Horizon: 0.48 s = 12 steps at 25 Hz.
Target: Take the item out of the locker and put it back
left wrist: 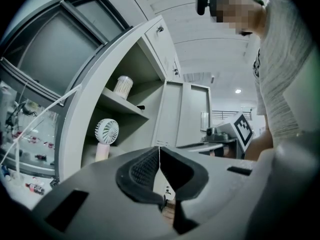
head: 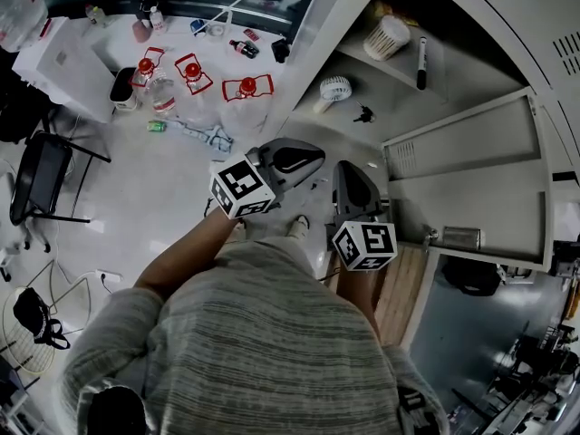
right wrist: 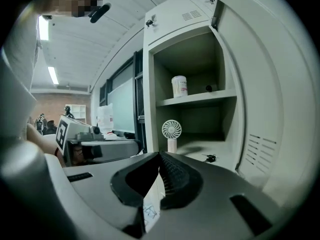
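Head view: fan [head: 333, 90] in locker [head: 391, 93] (door [head: 467, 178] open).

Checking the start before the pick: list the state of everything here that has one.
Locker door, open.
Fan, upright on lower shelf.
Cup, upright on upper shelf.
Marker, lying on upper shelf.
Left hand-held gripper, shut, empty.
Right hand-held gripper, shut, empty.

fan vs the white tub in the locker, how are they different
The fan stands on the lower shelf; the white tub stands on the upper shelf. The fan is a round grille on a slim handle; the white tub is a squat cylinder. Both are upright and pale.
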Tool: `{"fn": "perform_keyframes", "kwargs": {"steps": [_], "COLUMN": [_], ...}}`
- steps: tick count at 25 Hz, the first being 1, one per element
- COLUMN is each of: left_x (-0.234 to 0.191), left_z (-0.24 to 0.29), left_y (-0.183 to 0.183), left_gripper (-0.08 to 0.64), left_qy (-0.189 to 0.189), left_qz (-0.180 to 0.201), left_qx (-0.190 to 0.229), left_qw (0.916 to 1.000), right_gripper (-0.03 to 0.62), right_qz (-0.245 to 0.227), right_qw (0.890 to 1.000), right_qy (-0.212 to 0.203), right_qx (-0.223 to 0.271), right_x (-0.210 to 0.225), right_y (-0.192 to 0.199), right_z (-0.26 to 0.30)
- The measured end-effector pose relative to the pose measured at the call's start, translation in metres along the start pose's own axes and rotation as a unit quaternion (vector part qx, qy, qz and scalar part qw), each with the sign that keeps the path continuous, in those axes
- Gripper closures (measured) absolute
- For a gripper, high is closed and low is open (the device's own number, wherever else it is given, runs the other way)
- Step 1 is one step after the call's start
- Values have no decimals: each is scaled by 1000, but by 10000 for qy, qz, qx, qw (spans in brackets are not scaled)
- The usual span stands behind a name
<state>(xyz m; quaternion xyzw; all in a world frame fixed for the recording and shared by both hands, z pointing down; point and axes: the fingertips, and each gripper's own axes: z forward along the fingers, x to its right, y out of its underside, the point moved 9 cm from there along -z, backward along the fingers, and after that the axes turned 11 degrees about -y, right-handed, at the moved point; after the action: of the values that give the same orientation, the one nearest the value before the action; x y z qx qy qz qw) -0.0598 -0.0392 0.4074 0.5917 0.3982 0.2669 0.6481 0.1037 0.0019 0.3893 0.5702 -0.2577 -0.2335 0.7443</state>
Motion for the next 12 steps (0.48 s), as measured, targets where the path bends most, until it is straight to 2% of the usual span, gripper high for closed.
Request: {"fn": "perform_keyframes", "kwargs": {"steps": [12], "left_x": [12], "left_z": [-4], "left_y": [6], "left_gripper": [551], "left_qy": [146], "left_qz": [-34], "left_qx": [-68], "left_qw": [9999], "right_gripper": [568], "right_qz": [73], "right_qw": [9995], "right_qy": [-169], "right_qx": [-244], "right_x": [-17], "right_y": [16], "right_z": [-7]}}
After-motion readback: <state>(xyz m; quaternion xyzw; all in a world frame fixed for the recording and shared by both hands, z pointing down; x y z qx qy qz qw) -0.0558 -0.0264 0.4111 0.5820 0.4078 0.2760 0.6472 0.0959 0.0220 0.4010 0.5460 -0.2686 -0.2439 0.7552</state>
